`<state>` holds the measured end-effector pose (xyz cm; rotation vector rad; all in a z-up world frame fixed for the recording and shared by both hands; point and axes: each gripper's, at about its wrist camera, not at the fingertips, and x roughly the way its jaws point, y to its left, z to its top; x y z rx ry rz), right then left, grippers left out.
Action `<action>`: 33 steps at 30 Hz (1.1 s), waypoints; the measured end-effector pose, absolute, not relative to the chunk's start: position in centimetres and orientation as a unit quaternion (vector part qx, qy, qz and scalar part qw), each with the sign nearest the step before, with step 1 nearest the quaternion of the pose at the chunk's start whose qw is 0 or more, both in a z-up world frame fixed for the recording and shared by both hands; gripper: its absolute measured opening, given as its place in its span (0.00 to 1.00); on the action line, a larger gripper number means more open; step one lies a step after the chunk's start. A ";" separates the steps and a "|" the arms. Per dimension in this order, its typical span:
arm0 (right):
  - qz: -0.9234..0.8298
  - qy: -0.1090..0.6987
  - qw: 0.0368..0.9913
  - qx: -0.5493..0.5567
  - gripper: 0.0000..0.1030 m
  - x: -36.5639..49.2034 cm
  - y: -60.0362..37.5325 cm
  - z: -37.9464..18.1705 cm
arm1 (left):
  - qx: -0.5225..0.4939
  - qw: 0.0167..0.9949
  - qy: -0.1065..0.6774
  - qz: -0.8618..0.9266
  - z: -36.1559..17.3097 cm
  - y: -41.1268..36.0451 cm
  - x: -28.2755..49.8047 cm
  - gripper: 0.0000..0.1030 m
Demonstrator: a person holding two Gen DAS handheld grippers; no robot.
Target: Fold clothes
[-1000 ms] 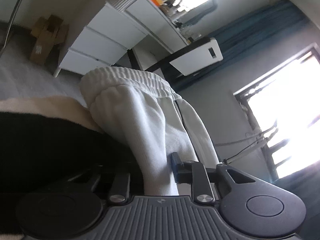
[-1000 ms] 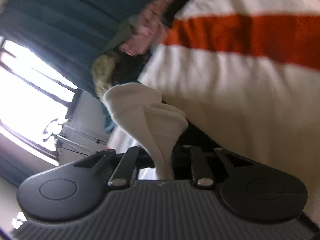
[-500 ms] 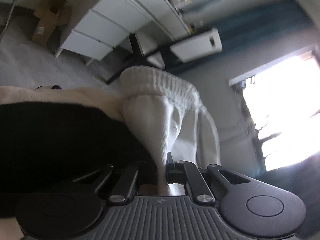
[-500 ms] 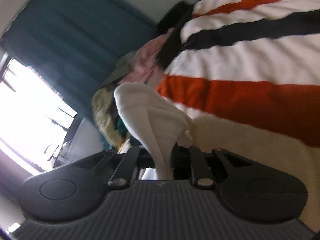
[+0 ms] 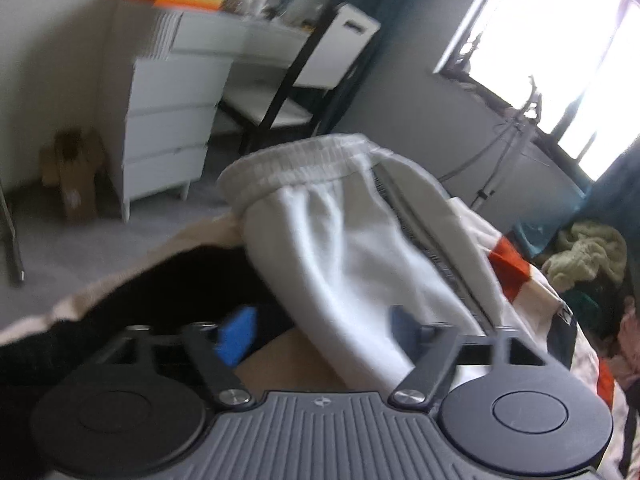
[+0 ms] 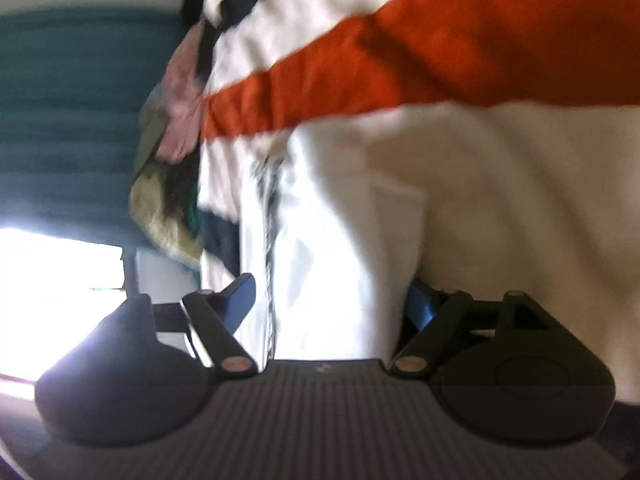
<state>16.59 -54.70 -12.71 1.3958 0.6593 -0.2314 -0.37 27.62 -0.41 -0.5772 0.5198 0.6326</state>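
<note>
White sweatpants (image 5: 340,248) with a ribbed elastic waistband and a dark side stripe lie on a striped bed cover (image 5: 508,264). In the left wrist view my left gripper (image 5: 320,332) is open, its blue-padded fingers (image 5: 236,336) spread on either side of the cloth. In the right wrist view the same white pants (image 6: 332,240) run between the fingers (image 6: 240,300) of my right gripper (image 6: 332,304), which is also open. The cloth lies loose between both jaws; I cannot tell whether it touches the pads.
The bed cover (image 6: 400,60) has orange, white and dark stripes. A pile of other clothes (image 5: 588,256) lies at the far end of the bed, seen too in the right wrist view (image 6: 176,128). A white drawer unit (image 5: 168,132), a chair (image 5: 304,80) and a bright window (image 5: 560,48) stand beyond.
Both grippers were shut on bunched folds of the white pants; now both have opened and the cloth has spread flat on the bed. Both views have swung round.
</note>
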 end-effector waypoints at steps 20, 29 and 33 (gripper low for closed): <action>-0.011 0.199 0.808 0.555 0.78 20.1 -54.0 -10.5 | -0.143 0.948 0.243 0.147 -1.6 10.7 6.4 0.97; -0.091 0.250 0.800 0.538 0.77 21.7 -54.6 -13.2 | -0.011 0.957 0.277 0.082 -5.7 2.7 8.3 1.00; -0.080 0.257 0.799 0.538 0.78 22.1 -54.4 -12.6 | 0.037 0.944 0.317 0.089 -7.7 1.3 9.2 1.00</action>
